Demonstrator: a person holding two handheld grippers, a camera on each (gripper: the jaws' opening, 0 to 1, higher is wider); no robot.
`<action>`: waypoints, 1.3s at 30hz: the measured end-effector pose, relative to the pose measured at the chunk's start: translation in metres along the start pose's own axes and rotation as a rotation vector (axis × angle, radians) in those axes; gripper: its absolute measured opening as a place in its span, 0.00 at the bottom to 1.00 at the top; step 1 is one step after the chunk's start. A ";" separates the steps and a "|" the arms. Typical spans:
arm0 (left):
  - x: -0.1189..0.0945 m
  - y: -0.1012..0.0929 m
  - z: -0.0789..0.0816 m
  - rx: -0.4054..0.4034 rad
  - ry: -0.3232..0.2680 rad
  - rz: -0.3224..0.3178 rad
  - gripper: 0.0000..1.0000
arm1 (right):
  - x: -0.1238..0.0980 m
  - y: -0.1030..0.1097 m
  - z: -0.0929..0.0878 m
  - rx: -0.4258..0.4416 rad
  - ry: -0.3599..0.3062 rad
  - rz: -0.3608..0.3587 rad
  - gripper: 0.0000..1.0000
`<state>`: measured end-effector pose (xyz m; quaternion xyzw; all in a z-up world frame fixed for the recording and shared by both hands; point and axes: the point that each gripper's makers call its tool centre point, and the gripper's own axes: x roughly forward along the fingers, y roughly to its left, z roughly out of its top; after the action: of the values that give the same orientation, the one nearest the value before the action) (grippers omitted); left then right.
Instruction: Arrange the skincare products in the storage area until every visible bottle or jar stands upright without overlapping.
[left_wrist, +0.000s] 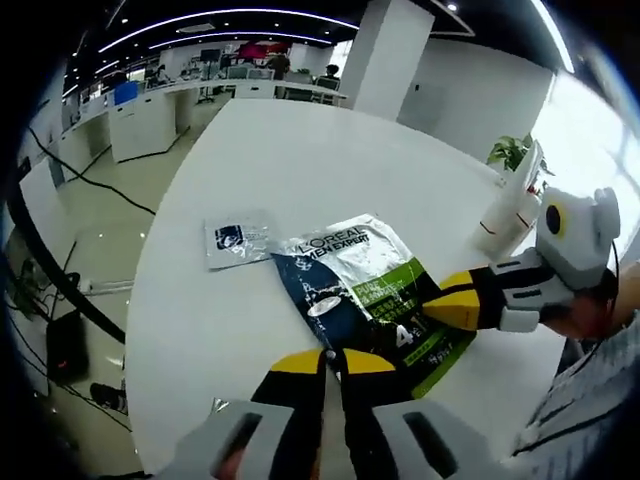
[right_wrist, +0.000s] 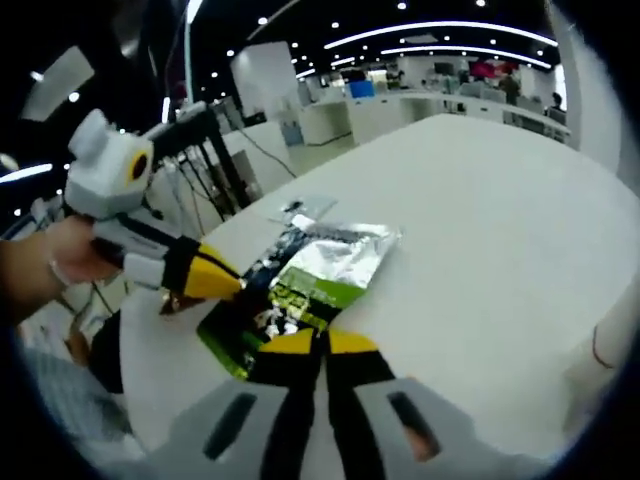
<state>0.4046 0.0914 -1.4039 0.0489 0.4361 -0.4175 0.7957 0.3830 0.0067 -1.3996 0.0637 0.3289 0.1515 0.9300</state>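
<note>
A flat L'Oreal Men Expert sachet pack (left_wrist: 360, 290), silver, dark blue and green, lies on the white table (left_wrist: 300, 160). My left gripper (left_wrist: 333, 358) is shut with its yellow tips pinching the pack's near edge. From the right, my right gripper (left_wrist: 445, 303) meets the pack's opposite edge. In the right gripper view the same pack (right_wrist: 315, 265) lies just beyond my right gripper (right_wrist: 320, 342), which is shut on its near edge, while the left gripper (right_wrist: 232, 283) holds its left side. A small silver sachet (left_wrist: 238, 240) lies flat beside the pack.
A white tube (left_wrist: 508, 215) stands near the table's far right edge, beside a green plant (left_wrist: 512, 150). The small sachet (right_wrist: 305, 208) lies beyond the pack in the right gripper view. A person's hand (right_wrist: 50, 262) holds the left gripper. Office desks (left_wrist: 150, 115) stand behind.
</note>
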 end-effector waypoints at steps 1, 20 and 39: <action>0.002 -0.019 -0.013 -0.081 0.083 -0.104 0.05 | 0.001 0.004 -0.001 0.008 -0.003 0.017 0.01; -0.008 -0.025 0.007 -0.020 -0.012 -0.047 0.02 | -0.012 0.000 -0.004 -0.145 0.030 -0.040 0.01; -0.011 -0.068 0.034 0.103 -0.055 -0.143 0.02 | -0.069 -0.025 0.012 0.071 -0.142 -0.071 0.01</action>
<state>0.3760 0.0398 -1.3553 0.0470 0.3942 -0.4963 0.7721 0.3459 -0.0398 -1.3548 0.0956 0.2695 0.1017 0.9528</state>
